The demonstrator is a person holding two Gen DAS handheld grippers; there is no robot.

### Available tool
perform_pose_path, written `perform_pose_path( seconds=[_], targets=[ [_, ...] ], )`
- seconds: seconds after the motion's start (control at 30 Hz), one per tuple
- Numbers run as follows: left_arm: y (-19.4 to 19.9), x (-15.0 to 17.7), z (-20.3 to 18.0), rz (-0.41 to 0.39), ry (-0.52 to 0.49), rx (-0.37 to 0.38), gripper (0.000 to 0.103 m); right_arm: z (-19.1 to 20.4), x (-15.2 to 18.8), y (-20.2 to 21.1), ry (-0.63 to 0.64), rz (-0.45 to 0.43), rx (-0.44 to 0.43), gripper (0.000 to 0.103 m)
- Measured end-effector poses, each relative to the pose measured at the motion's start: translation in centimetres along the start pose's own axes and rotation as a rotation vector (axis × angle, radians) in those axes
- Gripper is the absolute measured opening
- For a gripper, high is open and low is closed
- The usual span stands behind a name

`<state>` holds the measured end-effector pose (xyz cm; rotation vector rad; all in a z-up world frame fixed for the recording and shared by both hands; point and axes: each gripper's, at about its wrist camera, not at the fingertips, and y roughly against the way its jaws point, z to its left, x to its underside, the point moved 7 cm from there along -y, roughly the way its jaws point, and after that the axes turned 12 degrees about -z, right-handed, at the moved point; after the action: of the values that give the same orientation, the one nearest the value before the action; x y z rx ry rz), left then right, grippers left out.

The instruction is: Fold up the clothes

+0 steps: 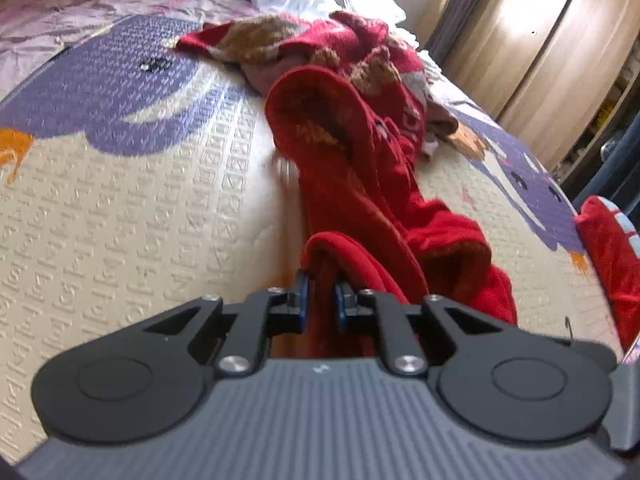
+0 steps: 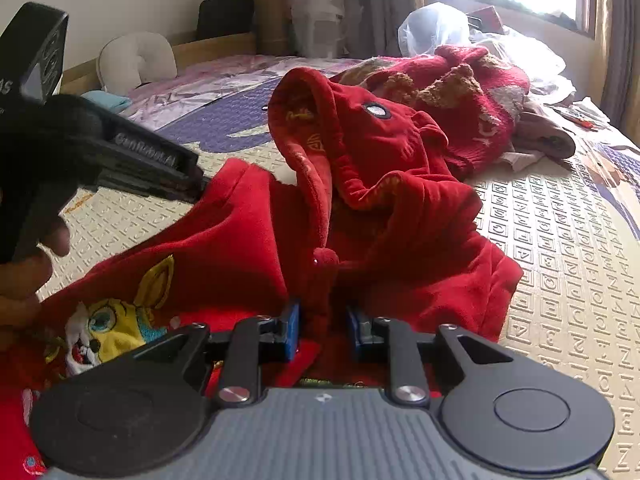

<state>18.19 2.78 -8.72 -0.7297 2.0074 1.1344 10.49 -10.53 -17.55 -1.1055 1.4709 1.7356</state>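
Observation:
A red hooded garment [image 1: 340, 168] lies crumpled on the bed, its hood standing up in the right wrist view [image 2: 380, 200]. A yellow cartoon patch [image 2: 120, 320] shows on its near left part. My left gripper [image 1: 322, 294] is shut on a fold of the red cloth; from the right wrist view its tip [image 2: 202, 186] bites the garment's left edge, with a person's hand [image 2: 24, 280] behind it. My right gripper [image 2: 324, 332] is shut on a bunched strip of the same garment, which runs up between the blue pads [image 2: 294, 332].
A red knitted sweater with brown patterns [image 2: 480, 92] lies heaped behind, also in the left wrist view [image 1: 320, 40]. A clear plastic bag [image 2: 436, 28] sits beyond it. The cream embossed mat [image 2: 560, 260] with purple print covers the bed. A white cushion [image 2: 136, 60] rests by the headboard.

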Motion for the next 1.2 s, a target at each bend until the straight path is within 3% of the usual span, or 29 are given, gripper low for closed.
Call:
perform_pose_path(
  seconds=[0.07,0.23,0.3,0.33,0.37,0.43,0.63,0.9,1.2],
  targets=[
    [-0.1,-0.1,0.2,0.008,0.010,-0.019,0.013,0.0,0.1,0.0,-0.005,-0.004,0.001,0.027],
    [-0.8,1.3,2.6,0.107,0.042,-0.161,0.019,0.0,0.3,-0.1,-0.003,-0.004,-0.008,0.028],
    [-0.4,1.4,3.4,0.129,0.092,-0.149,0.019,0.1,0.3,-0.1,0.009,-0.001,-0.007,0.028],
    [0.0,1.3,3.6,0.133,0.104,-0.147,0.023,0.1,0.1,0.0,0.018,0.003,-0.005,0.028],
    [0.4,1.2,3.9,0.134,0.101,-0.160,0.037,0.2,-0.1,0.1,0.026,0.006,-0.003,0.029],
    [1.6,0.9,4.2,0.122,0.074,-0.186,0.054,0.2,-0.9,0.9,0.036,-0.007,-0.003,0.031],
    [4.4,0.7,4.0,0.104,0.104,-0.064,0.055,2.2,-2.9,3.4,0.068,-0.086,-0.082,0.038],
    [4.3,1.8,1.8,0.129,0.208,0.107,0.055,4.8,-2.3,3.1,0.153,-0.061,-0.106,0.040],
    [3.3,2.3,-0.1,0.154,0.202,0.163,0.051,5.9,-1.5,3.2,0.198,-0.031,-0.148,0.040]
  ],
)
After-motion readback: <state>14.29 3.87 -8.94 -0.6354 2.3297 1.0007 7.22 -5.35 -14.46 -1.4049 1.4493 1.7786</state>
